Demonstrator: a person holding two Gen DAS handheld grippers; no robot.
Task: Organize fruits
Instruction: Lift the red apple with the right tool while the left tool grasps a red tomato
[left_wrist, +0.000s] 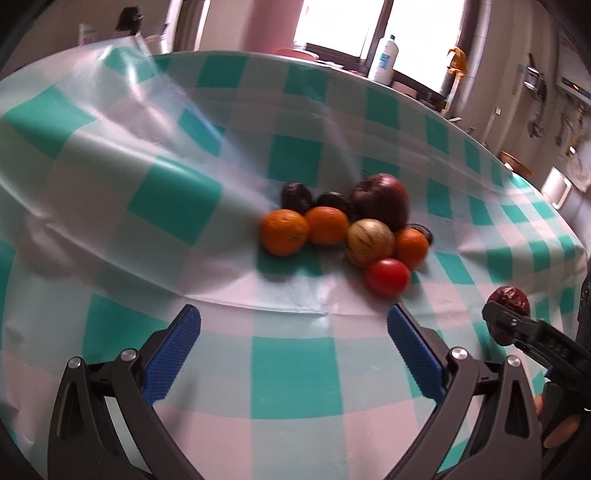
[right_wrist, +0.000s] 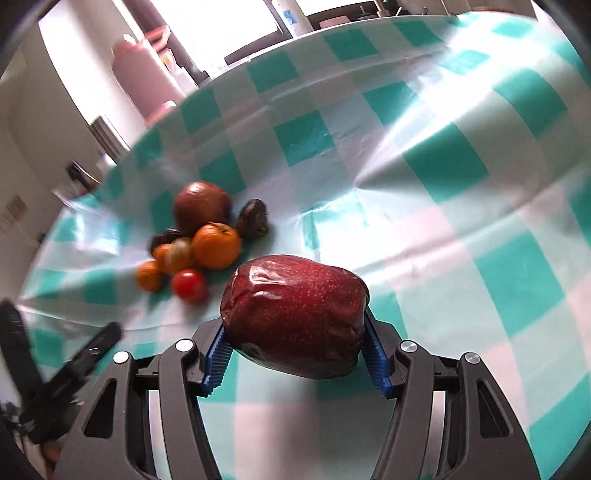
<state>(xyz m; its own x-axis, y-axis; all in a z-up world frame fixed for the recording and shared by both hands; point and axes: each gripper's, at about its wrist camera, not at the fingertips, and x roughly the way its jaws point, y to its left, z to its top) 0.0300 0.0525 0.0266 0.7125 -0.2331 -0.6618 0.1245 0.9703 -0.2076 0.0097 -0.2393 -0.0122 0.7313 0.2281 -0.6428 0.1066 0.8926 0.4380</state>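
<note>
Tablecloth (left_wrist: 295, 373) in teal and white checks is seen spread wide, with bare cloth left open in front of the fruit and to both sides, while its far edge curves under a bright window where a white bottle (left_wrist: 384, 59) stands. Fruit is gathered in one cluster (left_wrist: 343, 229) near the middle: oranges, a tomato (left_wrist: 388, 282), a striped pale fruit, a dark apple and some wrinkled dark pieces, all touching or just beside one another. The left gripper (left_wrist: 295, 321) is held low and tilted down at the cloth, its blue pads spread wide with nothing between them. The right gripper (right_wrist: 295, 332) is angled down likewise and is clamped on a large red apple (right_wrist: 295, 314), which is held off the cloth, apart from the cluster.
</note>
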